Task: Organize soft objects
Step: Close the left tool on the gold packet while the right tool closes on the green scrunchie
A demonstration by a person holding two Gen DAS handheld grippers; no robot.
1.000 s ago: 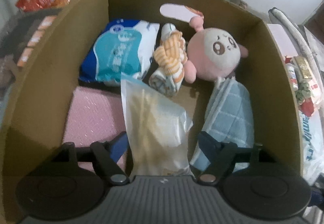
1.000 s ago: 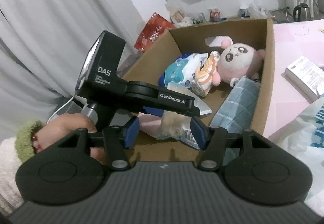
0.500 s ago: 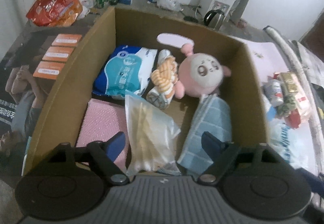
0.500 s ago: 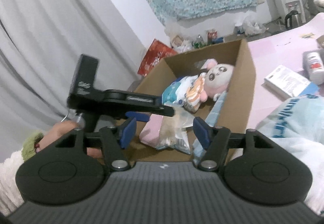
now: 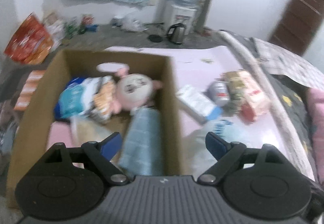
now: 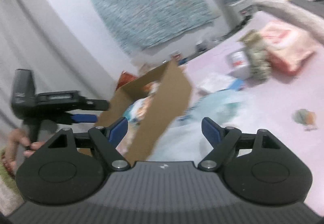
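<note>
Cardboard box (image 5: 172,90): blurred, seemingly pink plush (image 5: 134,90).

Kettle (image 5: 176,33) — water dispenser (image 5: 183,9) behind.

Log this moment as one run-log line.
left gripper: open, empty | right gripper: open, empty | cardboard box: plush, blue towel inside

Left claw (image 5: 162,144) pulled up, rightward from cardboard box (image 5: 172,90); right claw (image 6: 164,128) swung right too.
</note>
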